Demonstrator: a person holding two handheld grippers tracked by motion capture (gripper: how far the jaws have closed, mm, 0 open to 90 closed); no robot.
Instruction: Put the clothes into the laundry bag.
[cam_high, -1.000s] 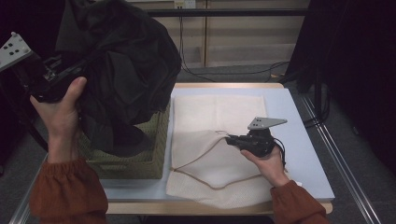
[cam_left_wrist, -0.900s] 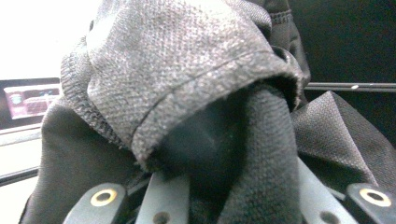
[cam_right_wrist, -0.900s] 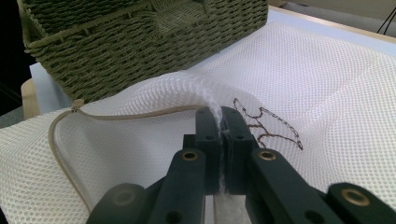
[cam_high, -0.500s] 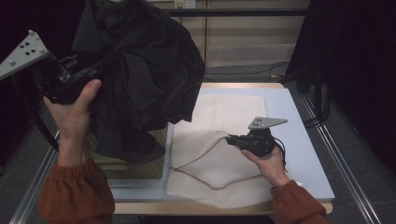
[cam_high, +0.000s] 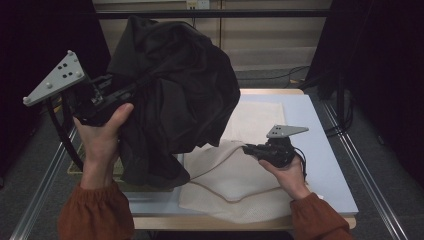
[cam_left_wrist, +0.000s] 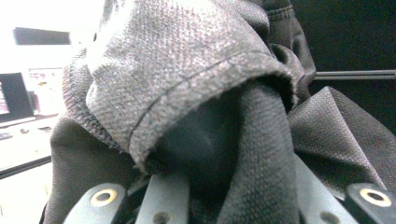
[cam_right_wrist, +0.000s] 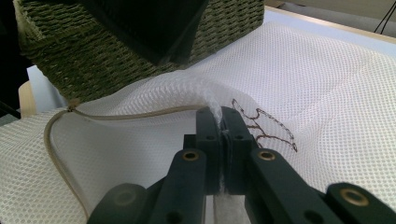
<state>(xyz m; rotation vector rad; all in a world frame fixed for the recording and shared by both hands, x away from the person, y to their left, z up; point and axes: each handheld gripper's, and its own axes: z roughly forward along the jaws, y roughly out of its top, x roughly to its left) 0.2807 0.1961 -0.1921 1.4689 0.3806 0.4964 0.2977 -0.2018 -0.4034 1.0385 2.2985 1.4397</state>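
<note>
While the left tongs (cam_high: 117, 92) clench a bunched black garment (cam_high: 175, 105) and hold it up above the woven basket (cam_right_wrist: 116, 42) at the bench's (cam_high: 325, 150) left side, the right tongs (cam_high: 248, 149) sit low near the middle, pinched tight on the raised edge of a white mesh bag (cam_high: 235, 180) lying flat just right of the basket.

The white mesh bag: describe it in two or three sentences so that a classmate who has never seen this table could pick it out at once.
Start at the pale table. To the right of the woven basket, the white mesh bag lies flat. Unlike the black garment held up by the left gripper, it is netted, edged with a tan cord, and its mouth is pinched by the right gripper.
</note>
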